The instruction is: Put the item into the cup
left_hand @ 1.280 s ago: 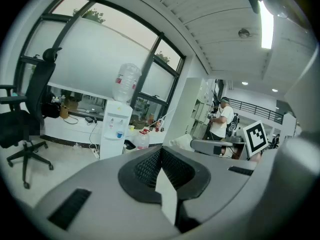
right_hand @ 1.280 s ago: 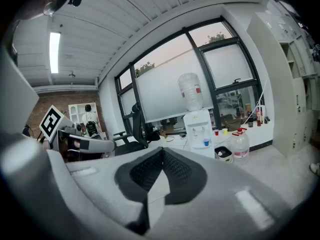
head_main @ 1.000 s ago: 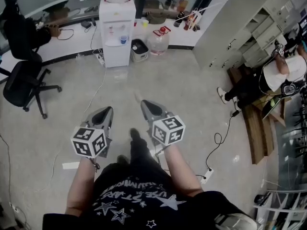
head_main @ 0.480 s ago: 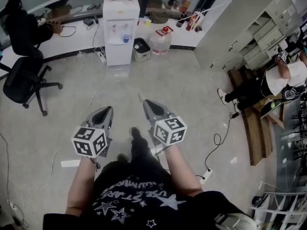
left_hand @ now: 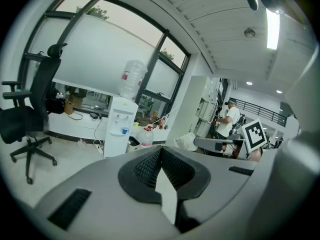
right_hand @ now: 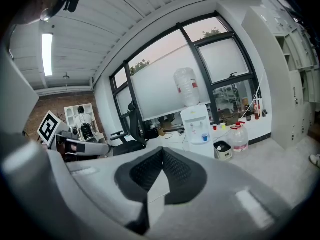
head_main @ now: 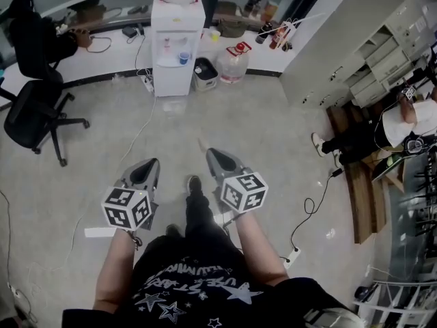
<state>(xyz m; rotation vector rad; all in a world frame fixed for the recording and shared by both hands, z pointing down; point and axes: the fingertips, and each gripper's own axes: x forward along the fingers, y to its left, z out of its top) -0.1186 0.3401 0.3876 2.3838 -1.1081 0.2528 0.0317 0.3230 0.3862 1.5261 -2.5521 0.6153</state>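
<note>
In the head view, my left gripper (head_main: 147, 164) and right gripper (head_main: 210, 153) are held side by side at waist height over the bare floor, both pointing forward. Each is shut with nothing between its jaws. The left gripper view shows its black pads (left_hand: 150, 166) pressed together at the tip, and the right gripper view shows the same for its pads (right_hand: 172, 168). A small blue cup (head_main: 182, 58) sits in the recess of a white water dispenser (head_main: 176, 29) straight ahead. No loose item for the cup is in sight.
A black office chair (head_main: 34, 118) stands to the left. A water jug (head_main: 235, 61) and a small bin (head_main: 204, 72) sit right of the dispenser. Cables and a power strip (head_main: 293, 255) lie on the floor. A seated person (head_main: 382, 125) and white cabinets (head_main: 355, 39) are at the right.
The view has shifted a little toward the water dispenser. Both grippers keep the same pose and stay shut.
</note>
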